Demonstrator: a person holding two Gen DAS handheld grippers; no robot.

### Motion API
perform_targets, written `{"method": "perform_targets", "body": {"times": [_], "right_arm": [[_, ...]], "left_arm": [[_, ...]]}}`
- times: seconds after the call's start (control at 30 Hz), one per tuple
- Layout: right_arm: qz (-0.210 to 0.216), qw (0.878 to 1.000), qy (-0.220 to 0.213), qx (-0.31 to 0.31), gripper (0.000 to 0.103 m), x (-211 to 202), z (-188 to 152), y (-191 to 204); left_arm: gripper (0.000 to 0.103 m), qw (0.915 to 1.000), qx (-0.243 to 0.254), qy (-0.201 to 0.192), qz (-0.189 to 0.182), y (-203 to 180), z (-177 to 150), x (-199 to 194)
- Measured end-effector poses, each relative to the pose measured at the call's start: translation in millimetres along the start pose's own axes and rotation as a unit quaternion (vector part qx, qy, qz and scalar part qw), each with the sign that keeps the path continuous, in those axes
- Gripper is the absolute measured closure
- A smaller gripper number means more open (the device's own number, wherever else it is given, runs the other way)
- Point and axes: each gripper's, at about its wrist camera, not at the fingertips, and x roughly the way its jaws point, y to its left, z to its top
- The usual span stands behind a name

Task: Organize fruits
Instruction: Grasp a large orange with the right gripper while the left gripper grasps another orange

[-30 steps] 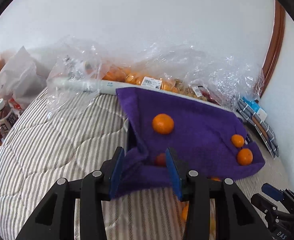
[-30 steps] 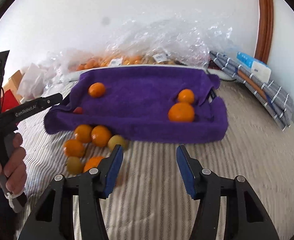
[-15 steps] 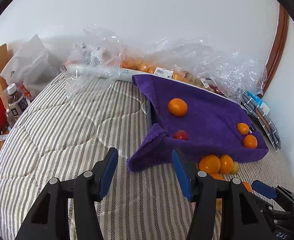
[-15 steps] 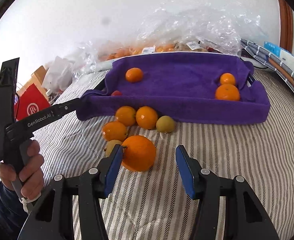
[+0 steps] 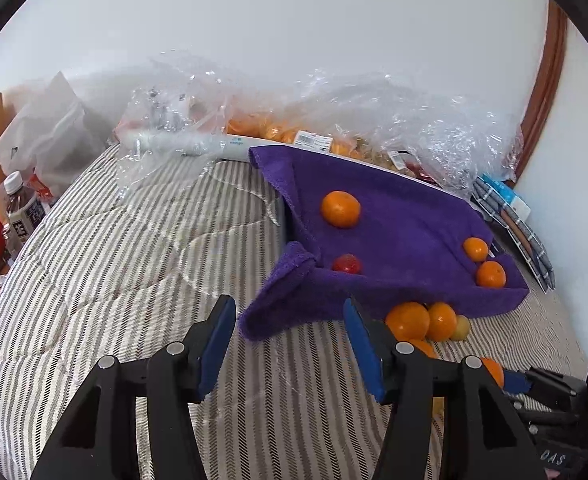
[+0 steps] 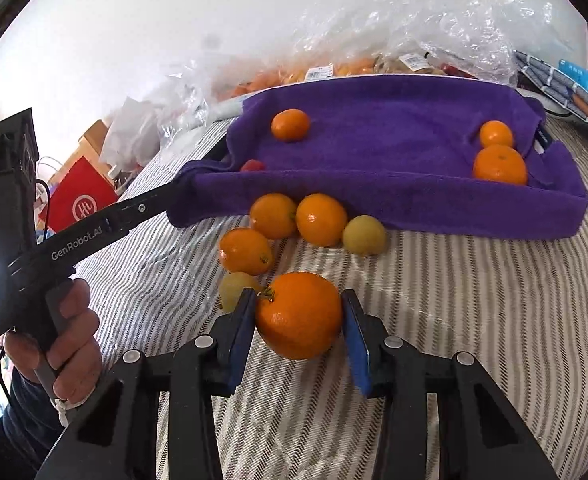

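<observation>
A tray covered by a purple towel (image 6: 394, 136) lies on the striped bed; it also shows in the left wrist view (image 5: 406, 220). On it sit three oranges (image 6: 289, 125) (image 6: 495, 134) (image 6: 500, 165) and a small red fruit (image 6: 252, 165). Several oranges (image 6: 321, 219) and yellowish fruits (image 6: 364, 235) lie on the bed in front of the tray. My right gripper (image 6: 298, 316) has closed around a large orange (image 6: 298, 315), pads at both its sides. My left gripper (image 5: 289, 344) is open and empty, just short of the towel's near-left corner.
Crinkled plastic bags of fruit (image 5: 334, 120) lie behind the tray by the wall. Folded striped cloth and a box (image 6: 566, 80) sit at the right. A red bag (image 6: 79, 200) and a bottle (image 5: 21, 216) stand off the bed's left side.
My right gripper moved forward and down and closed around the large orange. My left gripper drew back from the towel's corner and stayed open.
</observation>
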Motion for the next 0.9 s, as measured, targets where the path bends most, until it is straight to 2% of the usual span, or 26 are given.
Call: {"method": "perform_targets", "body": {"times": [0.13,0.23,0.37,0.47,0.63,0.77,0.9], "right_arm": [[-0.040,0.999,-0.027,0.008,0.061,-18.7,-3.5,-19.2],[-0.088,0.995,-0.049,0.015,0.061,-34.6,-7.2,-39.6],[-0.120,0.991,-0.059,0.023,0.061,-43.3,-10.3,-59.6],[-0.116,0.991,-0.063,0.029,0.061,-43.3,-10.4,-66.0],[-0.113,0.991,-0.062,0.021,0.061,-42.0,-11.1,-64.2],[-0.100,0.993,-0.059,0.028,0.061,-41.8,-12.0,-66.0],[-0.088,0.993,-0.065,0.050,0.061,-44.1,-11.9,-74.0]], "left_arm": [[0.049,0.9986,0.022,0.020,-0.044,-12.5,-3.5,2.0],[0.049,0.9944,0.032,0.055,-0.084,-27.1,-8.0,9.6],[0.049,0.9909,0.039,0.083,-0.099,-45.1,-12.7,19.2],[0.049,0.9885,0.038,0.111,-0.095,-55.1,-16.2,32.0],[0.052,0.9903,0.038,0.103,-0.084,-61.0,-17.5,34.3],[0.067,0.9896,0.031,0.101,-0.098,-58.8,-17.6,33.3],[0.068,0.9909,0.024,0.095,-0.093,-54.2,-16.9,29.5]]}}
